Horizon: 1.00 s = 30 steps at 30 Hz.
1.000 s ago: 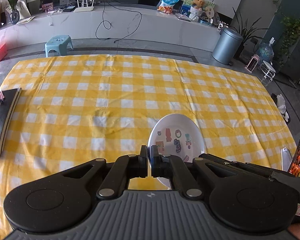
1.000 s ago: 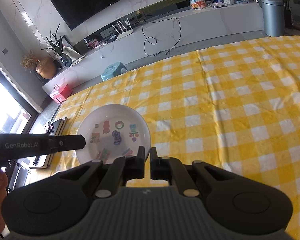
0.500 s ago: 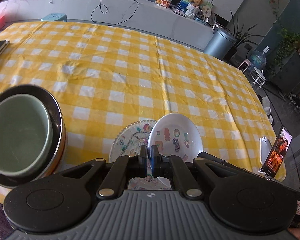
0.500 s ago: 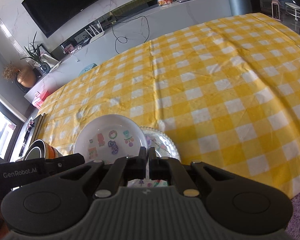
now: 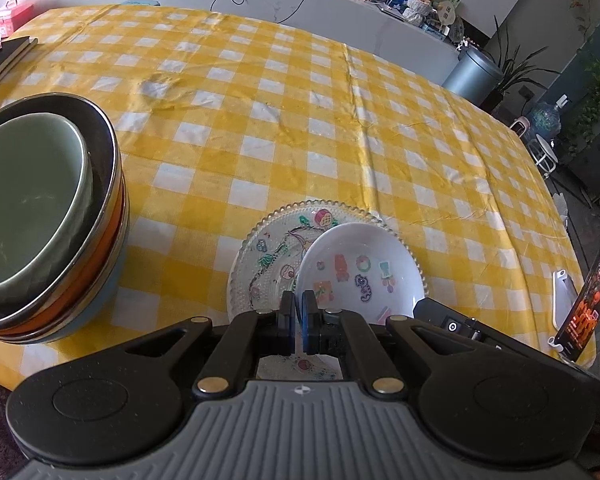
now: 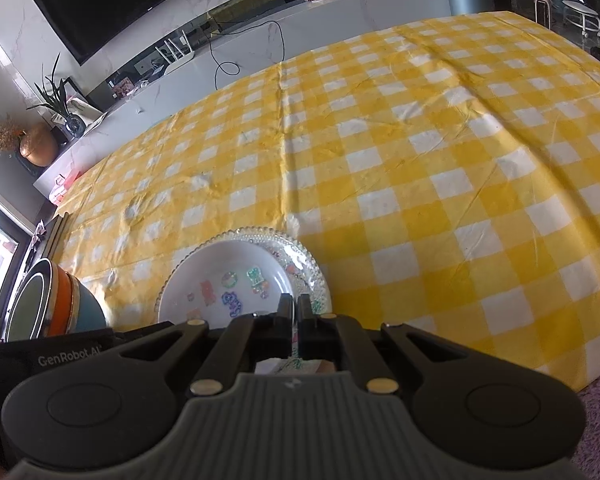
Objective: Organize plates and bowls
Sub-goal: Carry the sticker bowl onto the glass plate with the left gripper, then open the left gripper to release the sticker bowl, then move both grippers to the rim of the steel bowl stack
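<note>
Left gripper (image 5: pixel 299 312): clenched on the near-left rim of the white bowl, pointing steeply down
Right gripper (image 6: pixel 295 312): clenched on the near-right rim of the same bowl, jaws pressed together with only the thin edge between them
White bowl (image 5: pixel 362 268): shallow, with coloured cartoon stickers inside; just ahead of both grippers, held between them, lying over the glass plate; whether its base touches the plate I cannot tell
Glass plate (image 5: pixel 274 250): clear, beaded rim, painted pattern; directly under and ahead of the grippers, showing to the left of the bowl from the left wrist and to the right of it from the right wrist
Bowl stack (image 5: pixel 44 216): well to the left of the left gripper; a green bowl sits inside a dark steel-rimmed one, with an orange and a pale blue bowl beneath
Worktop (image 5: pixel 340 120): covered with a yellow and white checked cloth, stretching far ahead of both grippers
Phone (image 5: pixel 586 308): lit screen, propped upright at the worktop's edge, far right of the left gripper
Bin (image 5: pixel 474 76): grey cylinder on the floor beyond the worktop, ahead and right
</note>
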Tool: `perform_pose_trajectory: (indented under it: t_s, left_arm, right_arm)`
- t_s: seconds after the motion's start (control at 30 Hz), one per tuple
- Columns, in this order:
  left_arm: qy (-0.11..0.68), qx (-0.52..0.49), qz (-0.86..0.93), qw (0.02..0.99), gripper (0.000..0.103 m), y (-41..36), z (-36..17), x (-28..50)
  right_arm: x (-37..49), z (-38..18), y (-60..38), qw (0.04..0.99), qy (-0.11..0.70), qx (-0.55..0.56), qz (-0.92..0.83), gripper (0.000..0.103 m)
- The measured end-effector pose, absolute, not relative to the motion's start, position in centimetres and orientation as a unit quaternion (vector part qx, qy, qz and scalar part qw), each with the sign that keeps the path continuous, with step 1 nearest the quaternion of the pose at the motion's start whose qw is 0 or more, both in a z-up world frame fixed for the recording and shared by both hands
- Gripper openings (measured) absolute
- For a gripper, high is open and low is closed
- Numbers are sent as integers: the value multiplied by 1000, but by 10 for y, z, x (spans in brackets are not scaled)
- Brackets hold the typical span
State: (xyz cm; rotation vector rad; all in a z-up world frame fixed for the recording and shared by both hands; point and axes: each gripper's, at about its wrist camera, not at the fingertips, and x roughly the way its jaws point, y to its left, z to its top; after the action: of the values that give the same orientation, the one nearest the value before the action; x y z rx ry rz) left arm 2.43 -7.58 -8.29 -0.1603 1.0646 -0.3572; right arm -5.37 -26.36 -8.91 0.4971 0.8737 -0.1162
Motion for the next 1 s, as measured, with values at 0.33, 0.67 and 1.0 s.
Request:
perform_pose_trajectory:
  t_s: [0.33,0.67,1.0]
  left_arm:
    - [525,-70,-162,833,5,-75,-92,28]
    - [520,-54,-170,836,24,-78,-90,27]
    - [474,-34,-189,859,47,-79,-71,13]
  right_arm:
    - [-45,-98,-255,873,433,219,-51,0]
    - [-45,-99,-257,875,424,226,-49,7]
    - [-53,-83,-254,899,386,198,-60,37]
